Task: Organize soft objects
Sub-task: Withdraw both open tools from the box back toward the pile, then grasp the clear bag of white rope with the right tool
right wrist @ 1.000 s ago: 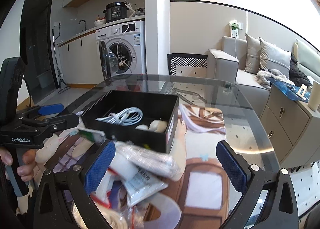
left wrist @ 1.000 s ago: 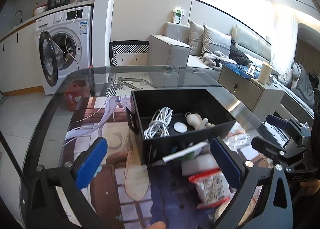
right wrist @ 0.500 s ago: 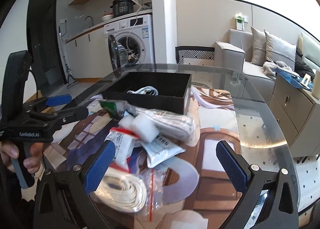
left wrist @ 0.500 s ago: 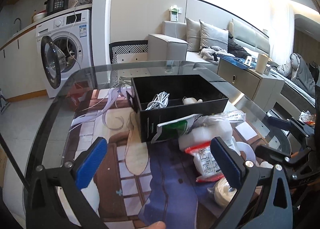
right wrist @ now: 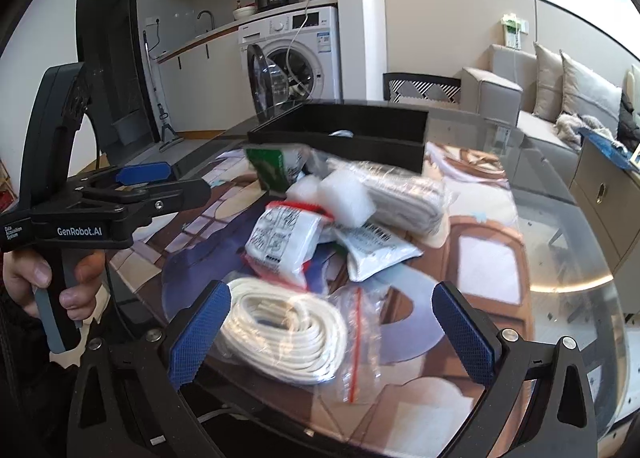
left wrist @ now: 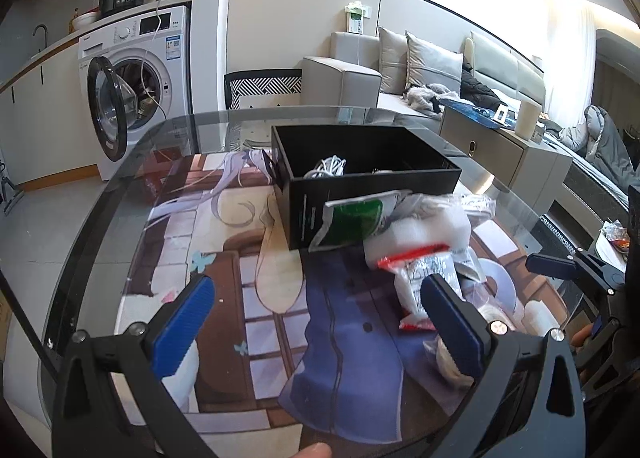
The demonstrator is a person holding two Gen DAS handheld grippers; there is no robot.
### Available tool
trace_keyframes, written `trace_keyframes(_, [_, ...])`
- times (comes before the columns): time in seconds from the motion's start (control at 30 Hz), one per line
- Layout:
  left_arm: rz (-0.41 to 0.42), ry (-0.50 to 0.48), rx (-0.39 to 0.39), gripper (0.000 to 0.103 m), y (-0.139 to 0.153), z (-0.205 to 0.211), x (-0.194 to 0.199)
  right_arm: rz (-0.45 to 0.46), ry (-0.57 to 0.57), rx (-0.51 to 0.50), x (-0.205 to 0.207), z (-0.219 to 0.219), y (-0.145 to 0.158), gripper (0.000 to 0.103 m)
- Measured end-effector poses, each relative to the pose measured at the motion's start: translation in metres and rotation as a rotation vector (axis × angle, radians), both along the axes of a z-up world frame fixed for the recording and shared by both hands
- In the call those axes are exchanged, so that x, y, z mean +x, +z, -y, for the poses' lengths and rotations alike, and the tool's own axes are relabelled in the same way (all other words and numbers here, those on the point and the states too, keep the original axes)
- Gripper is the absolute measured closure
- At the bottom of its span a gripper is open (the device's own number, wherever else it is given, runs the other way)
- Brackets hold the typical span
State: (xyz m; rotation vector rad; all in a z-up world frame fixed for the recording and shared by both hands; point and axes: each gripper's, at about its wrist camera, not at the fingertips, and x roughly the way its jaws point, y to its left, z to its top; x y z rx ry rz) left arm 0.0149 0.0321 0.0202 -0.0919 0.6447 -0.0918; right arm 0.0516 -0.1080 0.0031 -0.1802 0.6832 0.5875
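Observation:
A black open box (left wrist: 372, 174) (right wrist: 352, 134) with a white cable (left wrist: 330, 168) inside stands on the glass table. In front of it lies a pile of soft packs: a green-and-white pouch (left wrist: 352, 220) (right wrist: 272, 166), white foam blocks (left wrist: 424, 230) (right wrist: 344, 196), a red-edged bag (left wrist: 424, 278) (right wrist: 284, 240), bagged grey cloth (right wrist: 404, 196) and a bagged coil of white rope (right wrist: 284, 334). My left gripper (left wrist: 320, 326) is open and empty, short of the pile. My right gripper (right wrist: 332, 338) is open, its fingers on either side of the rope coil.
A printed mat (left wrist: 248, 270) covers the round glass table (left wrist: 120, 186). Behind stand a washing machine (left wrist: 136, 86) with its door open, a sofa (left wrist: 400, 78) and a low cabinet (left wrist: 504, 146). A hand (right wrist: 60, 278) holds the left gripper's handle.
Both grippers have pulled back from the box and dropped lower. The pile now fills the near view, and the rope coil has come between the right fingers. Both stay open.

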Motion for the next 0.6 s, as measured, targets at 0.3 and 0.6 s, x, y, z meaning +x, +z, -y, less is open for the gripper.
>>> trace_keyframes(0.3, [-0.013,0.010,-0.008,0.000,-0.004,-0.003,0.001,-0.051,0.067,-0.049,-0.001,-0.018,-0.019,0.001])
trace_keyframes(0.6, [-0.017,0.010,-0.010,0.000,-0.004,-0.005,0.001,-0.076,0.047,-0.053,0.004,-0.024,-0.031,0.001])
